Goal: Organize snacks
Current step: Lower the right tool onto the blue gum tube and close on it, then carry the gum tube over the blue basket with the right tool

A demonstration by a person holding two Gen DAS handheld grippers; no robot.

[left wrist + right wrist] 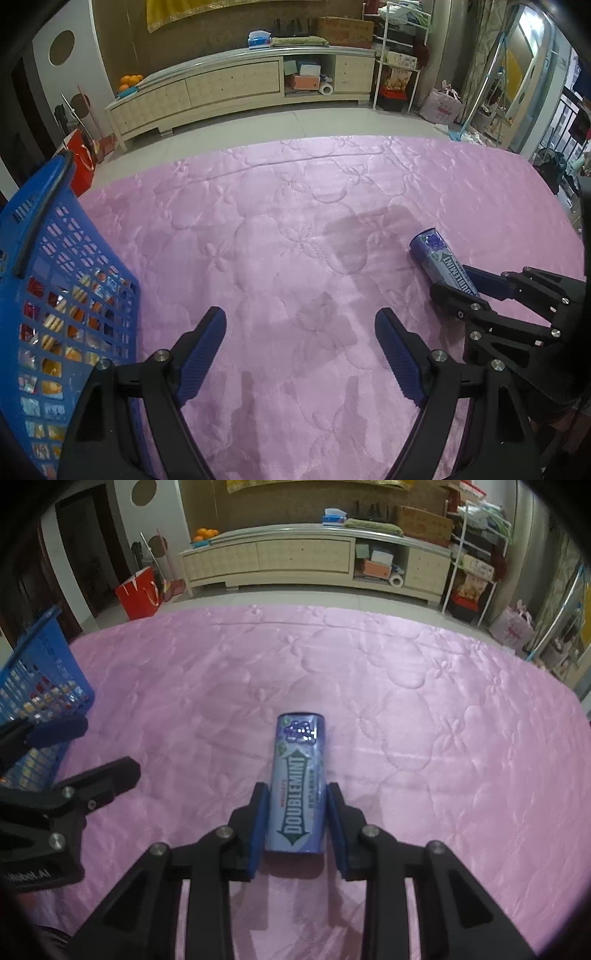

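Doublemint can (298,786) lies on its side on the pink quilted cover (424,701), long axis running toward the far edge, roughly mid-cover in the right wrist view. Right gripper (297,812) straddles the near half of the can, blue pads on both flanks; pads look touching or very nearly so, contact not fully clear. Can rests on the cover, not lifted. Blue basket (44,672) sits at the cover's left edge, snack packets visible through its mesh. Left gripper's fingers (99,779) are in frame at left, between basket and can.

Left wrist view: left gripper (301,354) has its jaws spread wide, nothing between them, only bare pink cover (295,221) below. Blue basket (74,295) is just beside its left finger, at the cover's left edge, black handle up top, packets inside. Doublemint can (439,258) lies toward the right edge, near end inside the right gripper (461,284).
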